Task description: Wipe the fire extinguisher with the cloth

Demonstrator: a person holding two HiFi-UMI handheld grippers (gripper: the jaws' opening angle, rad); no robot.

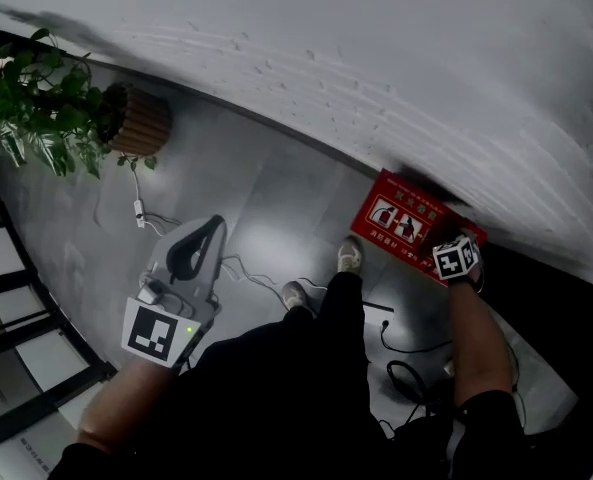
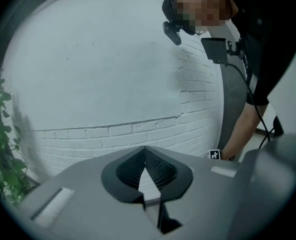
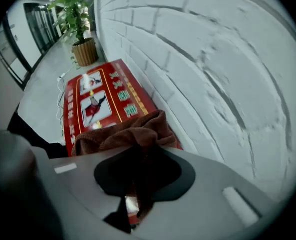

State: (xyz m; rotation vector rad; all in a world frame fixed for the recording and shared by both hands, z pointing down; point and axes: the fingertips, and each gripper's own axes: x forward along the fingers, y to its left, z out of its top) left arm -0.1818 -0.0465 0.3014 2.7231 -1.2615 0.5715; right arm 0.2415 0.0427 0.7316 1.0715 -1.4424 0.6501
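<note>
At 2 o'clock by white brick wall: fire extinguisher box (image 1: 401, 216), flat, red, rectangular, glossy printed top.
Cloth (image 3: 133, 131): brown, soft terry, bunched over box.
Right gripper (image 3: 138, 159): jaws pinching cloth.
Left gripper (image 2: 145, 154): jaws together, empty.

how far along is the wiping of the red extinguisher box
Done: the brown cloth is picked up, the right claw shut on it. In hand: the cloth sits over the near end of the red fire extinguisher box, beside the brick wall. Left: the printed top beyond the cloth; no trace shows how much is wiped. The left claw is empty, away from the box.
</note>
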